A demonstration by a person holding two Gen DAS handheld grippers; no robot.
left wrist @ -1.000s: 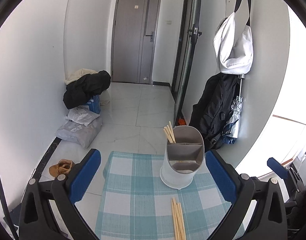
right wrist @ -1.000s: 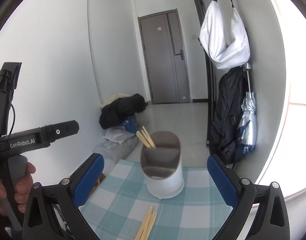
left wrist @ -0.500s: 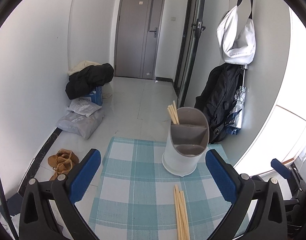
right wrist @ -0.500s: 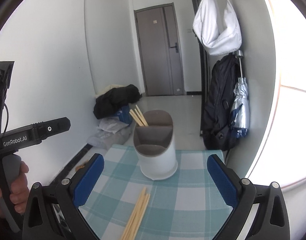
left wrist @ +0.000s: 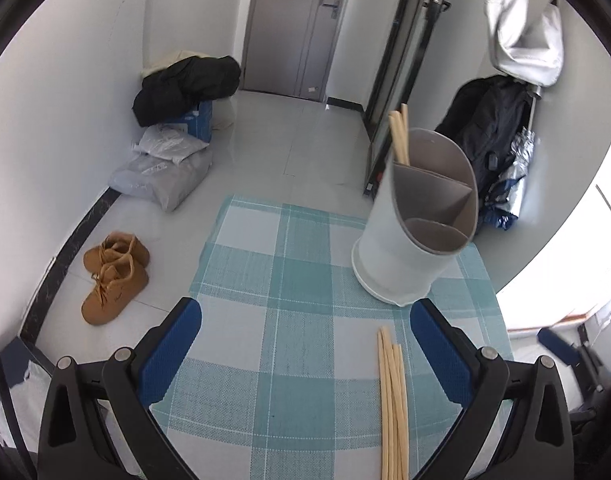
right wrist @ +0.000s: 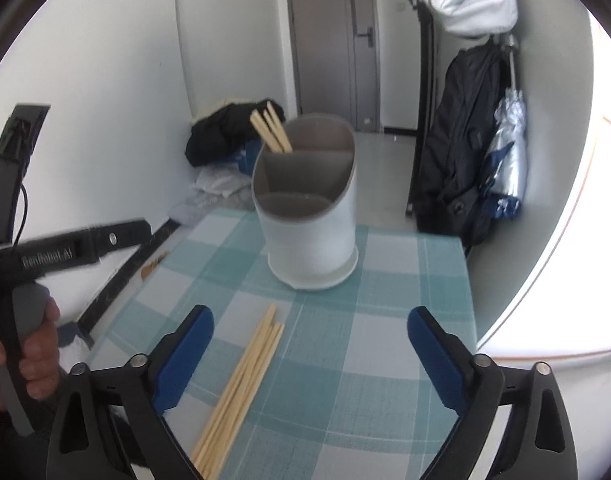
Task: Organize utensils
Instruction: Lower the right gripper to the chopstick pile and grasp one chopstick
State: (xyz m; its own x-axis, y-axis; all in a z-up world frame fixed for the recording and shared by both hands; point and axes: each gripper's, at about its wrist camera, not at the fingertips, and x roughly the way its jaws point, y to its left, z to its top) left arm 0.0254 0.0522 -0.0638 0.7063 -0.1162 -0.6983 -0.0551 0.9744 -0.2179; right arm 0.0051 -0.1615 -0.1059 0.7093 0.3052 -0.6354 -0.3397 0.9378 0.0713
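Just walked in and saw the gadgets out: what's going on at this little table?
A person holds a gripper in each hand, sorting chopsticks into a divided holder. Some chopsticks already stand in its far compartment. A loose bundle lies on the checkered cloth. The left gripper and right gripper are both open and hold nothing.

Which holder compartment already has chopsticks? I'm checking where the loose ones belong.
The far end compartment of the holder: chopsticks stick out; the other two look empty.

Bright daylight, right-side glare, fisheye warp, slight blur
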